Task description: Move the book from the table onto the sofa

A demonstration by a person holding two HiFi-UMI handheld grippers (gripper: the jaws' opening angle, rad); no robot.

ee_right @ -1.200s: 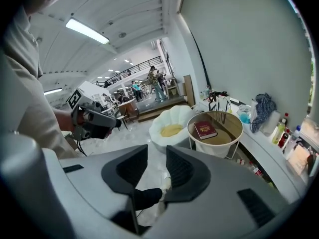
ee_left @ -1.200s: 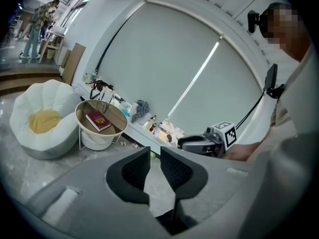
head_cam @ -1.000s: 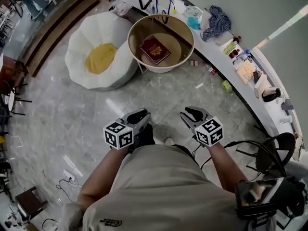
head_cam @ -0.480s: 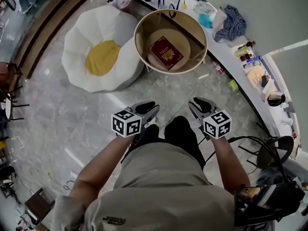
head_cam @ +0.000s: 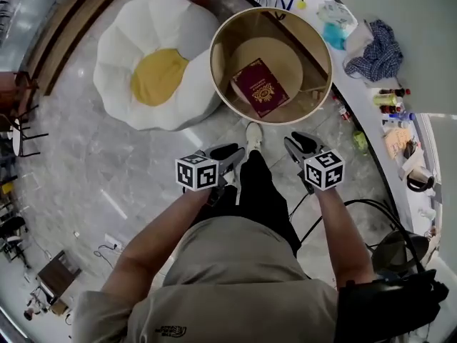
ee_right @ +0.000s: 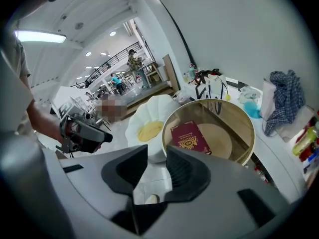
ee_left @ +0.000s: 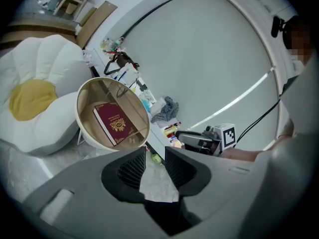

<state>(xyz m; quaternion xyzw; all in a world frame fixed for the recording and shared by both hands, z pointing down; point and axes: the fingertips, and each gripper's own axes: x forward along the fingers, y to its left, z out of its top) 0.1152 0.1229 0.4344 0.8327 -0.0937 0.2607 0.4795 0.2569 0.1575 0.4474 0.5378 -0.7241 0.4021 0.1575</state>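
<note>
A dark red book (head_cam: 260, 88) with a gold emblem lies flat on the round tan table (head_cam: 213, 66). Left of the table sits the sofa (head_cam: 153, 70), a white flower-shaped cushion seat with a yellow centre. My left gripper (head_cam: 230, 152) hovers just short of the table's near rim; its jaws are opening, with nothing between them. My right gripper (head_cam: 298, 143) hangs beside it, open and empty. The left gripper view shows the book (ee_left: 115, 123), the sofa (ee_left: 30, 98) and my own jaws (ee_left: 155, 166). The right gripper view shows the book (ee_right: 192, 136) beyond its jaws (ee_right: 157, 171).
A curved white counter (head_cam: 357, 91) runs behind and right of the table, carrying a blue cloth (head_cam: 375, 48), bottles (head_cam: 389, 98) and cables. The person's dark trouser leg and shoe (head_cam: 253, 134) stand between the grippers. Wooden steps (head_cam: 71, 27) lie far left.
The person has stepped towards the table, so the table, the book and the sofa sit closer and lower in the head view. Both grippers have moved forward to the table's near rim.
</note>
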